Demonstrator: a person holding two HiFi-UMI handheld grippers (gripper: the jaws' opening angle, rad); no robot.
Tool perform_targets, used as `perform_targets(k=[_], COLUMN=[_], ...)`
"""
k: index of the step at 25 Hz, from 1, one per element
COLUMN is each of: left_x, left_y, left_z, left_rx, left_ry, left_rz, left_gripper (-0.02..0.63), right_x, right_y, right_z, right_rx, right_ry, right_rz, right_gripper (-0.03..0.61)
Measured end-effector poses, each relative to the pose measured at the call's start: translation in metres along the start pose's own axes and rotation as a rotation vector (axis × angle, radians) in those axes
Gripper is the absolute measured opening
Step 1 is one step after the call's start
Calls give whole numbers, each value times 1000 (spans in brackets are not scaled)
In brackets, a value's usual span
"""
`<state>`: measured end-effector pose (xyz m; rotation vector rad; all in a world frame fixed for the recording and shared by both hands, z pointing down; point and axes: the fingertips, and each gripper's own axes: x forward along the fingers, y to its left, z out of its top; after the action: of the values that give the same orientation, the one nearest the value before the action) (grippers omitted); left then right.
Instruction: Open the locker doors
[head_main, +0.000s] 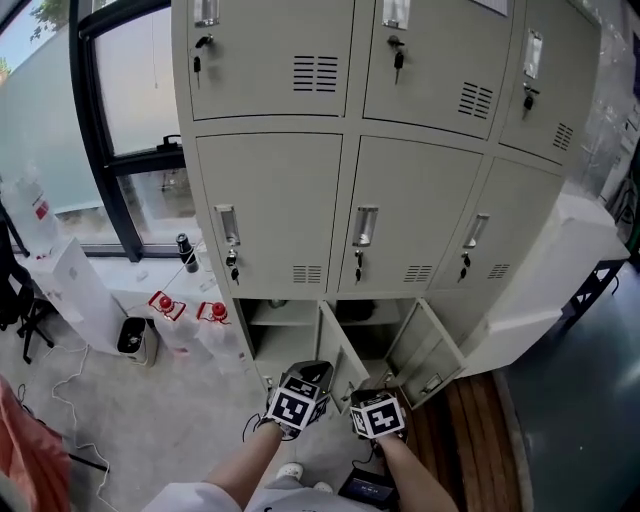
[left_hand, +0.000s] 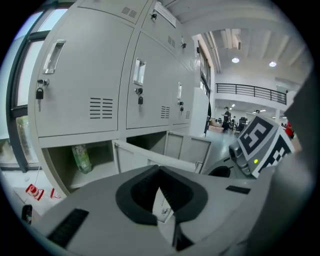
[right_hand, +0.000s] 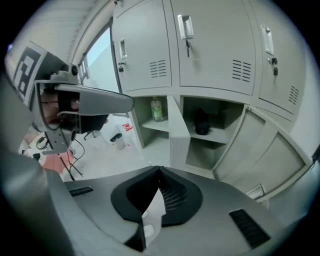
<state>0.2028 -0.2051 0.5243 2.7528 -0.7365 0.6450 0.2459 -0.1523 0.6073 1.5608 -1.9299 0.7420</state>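
The grey locker bank (head_main: 400, 130) fills the head view. Its top and middle rows are closed, with keys hanging under the handles of the middle doors (head_main: 270, 215) (head_main: 405, 220). In the bottom row two doors (head_main: 340, 358) (head_main: 430, 352) stand swung out. A green bottle (left_hand: 81, 157) (right_hand: 157, 109) stands in the left bottom compartment, and a dark object (right_hand: 201, 123) sits in the middle one. My left gripper (head_main: 295, 400) (left_hand: 160, 167) and right gripper (head_main: 378, 415) (right_hand: 159, 167) hover side by side in front of the open bottom doors, apart from them. Both are shut, with nothing between the jaws.
A black-framed window (head_main: 100, 130) runs along the left. On the floor below it lie red-labelled bottles (head_main: 165, 303), a small black bin (head_main: 133, 338), a white box (head_main: 80, 290) and cables. A wooden strip (head_main: 470, 420) lies at the right. My shoe (head_main: 292, 470) shows below the grippers.
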Motion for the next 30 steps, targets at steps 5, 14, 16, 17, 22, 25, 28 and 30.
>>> perform_targets(k=[5,14,16,17,22,25,28,30], left_x=[-13,-63,-77,-85,-123,-151,-184,-205], left_y=[7,32,39,41,48,61,83,98], left_z=[46,145,164,172,211,244,280,304], left_rx=[17,83,109,117,133,145,176,197], left_ry=[-61,-211,-240,-255,-326,-386,-441,-472], left_rz=[23,112,145,158,162,196,259,293], left_gripper=[-3,-3,-3,-3,-5,-5,-5,-5], right_x=[-36,-98,-107,-113,-147,-168,-189,-203], right_y=[16,45,56,64,86,83,84,88], right_z=[68,218,241,252,304,339,378,407], right_rx=[-90,-171,-207,-224,-221,-144,-111,-135], right_ry=[-97,-354,-403,-427,-577,-659,-726,-770], right_rz=[52,96,125,150,245,281,301,278], right_gripper=[28,26,25,25,26,26,28,28])
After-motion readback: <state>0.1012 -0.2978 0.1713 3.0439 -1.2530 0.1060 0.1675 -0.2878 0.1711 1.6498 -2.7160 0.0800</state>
